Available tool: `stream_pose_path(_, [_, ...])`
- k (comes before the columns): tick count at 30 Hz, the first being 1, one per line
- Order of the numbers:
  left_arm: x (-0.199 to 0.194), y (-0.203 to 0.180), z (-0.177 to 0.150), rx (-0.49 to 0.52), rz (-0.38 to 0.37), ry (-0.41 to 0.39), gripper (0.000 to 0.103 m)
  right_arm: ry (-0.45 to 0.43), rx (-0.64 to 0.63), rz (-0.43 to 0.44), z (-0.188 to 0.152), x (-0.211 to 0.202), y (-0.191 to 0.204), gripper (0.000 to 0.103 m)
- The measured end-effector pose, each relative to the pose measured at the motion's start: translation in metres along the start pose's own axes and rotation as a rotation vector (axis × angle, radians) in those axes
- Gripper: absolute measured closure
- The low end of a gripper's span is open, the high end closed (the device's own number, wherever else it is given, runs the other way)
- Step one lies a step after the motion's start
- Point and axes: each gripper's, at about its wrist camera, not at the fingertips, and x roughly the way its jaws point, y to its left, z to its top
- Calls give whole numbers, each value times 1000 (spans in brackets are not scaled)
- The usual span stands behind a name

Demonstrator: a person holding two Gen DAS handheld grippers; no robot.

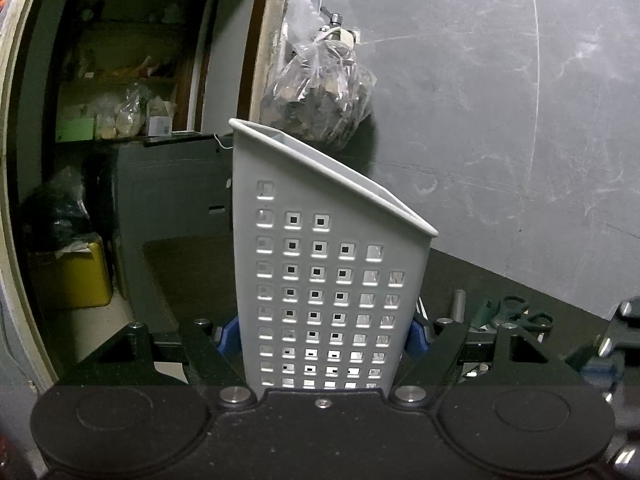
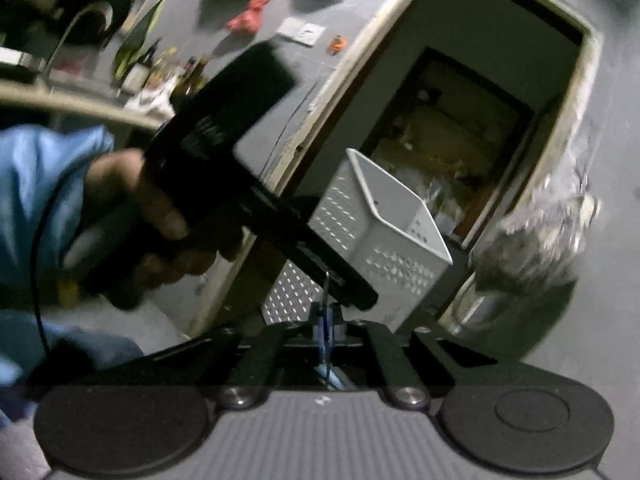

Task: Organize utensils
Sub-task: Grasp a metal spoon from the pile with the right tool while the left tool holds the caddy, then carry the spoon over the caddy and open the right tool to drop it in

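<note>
A white perforated utensil holder (image 1: 320, 240) stands upright between the blue pads of my left gripper (image 1: 323, 336), which is shut on its lower sides. In the right wrist view the same holder (image 2: 400, 216) shows tilted, its inside bare as far as I can see. A hand (image 2: 160, 208) in a blue sleeve grips the left tool, whose near finger (image 2: 340, 276) lies against the holder. My right gripper (image 2: 327, 320) is shut, its blue pads pressed on a thin utensil (image 2: 327, 284) seen edge-on; what kind I cannot tell.
Green-handled scissors (image 1: 516, 312) and a short metal cylinder (image 1: 458, 306) lie on the dark tabletop (image 1: 500, 280) to the right of the holder. A clear plastic bag (image 1: 320, 96) hangs on the grey wall behind. A doorway (image 1: 120, 80) to cluttered shelves opens at the left.
</note>
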Motion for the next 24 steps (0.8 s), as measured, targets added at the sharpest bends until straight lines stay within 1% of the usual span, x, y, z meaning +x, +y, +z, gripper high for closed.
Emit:
stream_pose_path(8, [-2,0,0,3,4,-4,26,-7,299,34,-1,-3,-60,102])
stream_pose_path(13, [-3,-1,-1,-4,4,-10,26,-25,462,43,-3,-5,-92,101])
stream_pose_path(18, [-9,-3,-4,2,17,-13,26,-36,615,74,-9,3,-121,101])
stream_pose_path(20, [-10,-5,-4,3,24,-16,26,-49,633,69,-9,2,-126,101])
stream_pose_path(24, [-12,-10,-4,4,23,-17,26,-109,611,24,3,-6,-137,101])
